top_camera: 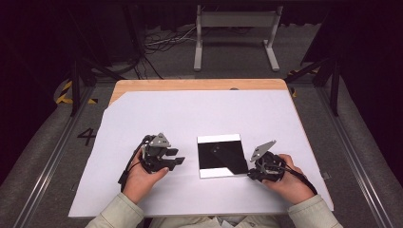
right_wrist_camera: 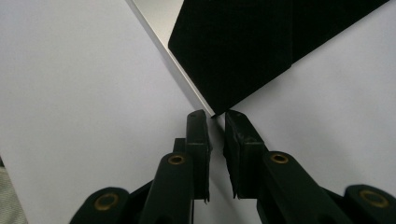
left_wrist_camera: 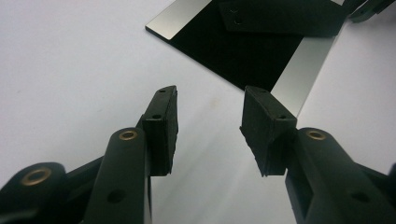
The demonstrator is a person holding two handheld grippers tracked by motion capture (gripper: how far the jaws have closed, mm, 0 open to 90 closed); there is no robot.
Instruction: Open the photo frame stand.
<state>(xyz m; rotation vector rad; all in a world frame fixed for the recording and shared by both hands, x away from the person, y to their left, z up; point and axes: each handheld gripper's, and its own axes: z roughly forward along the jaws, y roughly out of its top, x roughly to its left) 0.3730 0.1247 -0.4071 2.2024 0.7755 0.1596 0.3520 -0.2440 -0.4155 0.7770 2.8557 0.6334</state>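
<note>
Right hand-held gripper (top_camera: 253, 174) sits at the near right corner of the plate (top_camera: 221, 156). Its jaws are close together, with just a thin gap between them. In the right gripper view the plate's corner pokes right at that gap, at the tips of the right hand-held gripper (right_wrist_camera: 215, 115). I can't tell if the pads pinch the corner yet. They look like they are only just touching it, or not quite.

The plate is a flat square. It is shiny black, with a silver strip along the far edge and another along the near edge. It lies flat on a big white sheet (top_camera: 142, 118) that covers the counter (top_camera: 190, 84). It rests in the middle, between the two hands.

Left hand-held gripper (top_camera: 177, 156) is on the other side of the plate, near its left edge but not touching it. Its jaws are wide apart and hold nothing. In the left gripper view the plate (left_wrist_camera: 243, 51) lies ahead of the left hand-held gripper (left_wrist_camera: 210, 100), a bit to the right, with bare white sheet (left_wrist_camera: 70, 70) in between.

So the right one is nearer. I think the next move is to nip that corner and lift it. The plate is thin and flat, so the jaws have to catch its edge down low.
</note>
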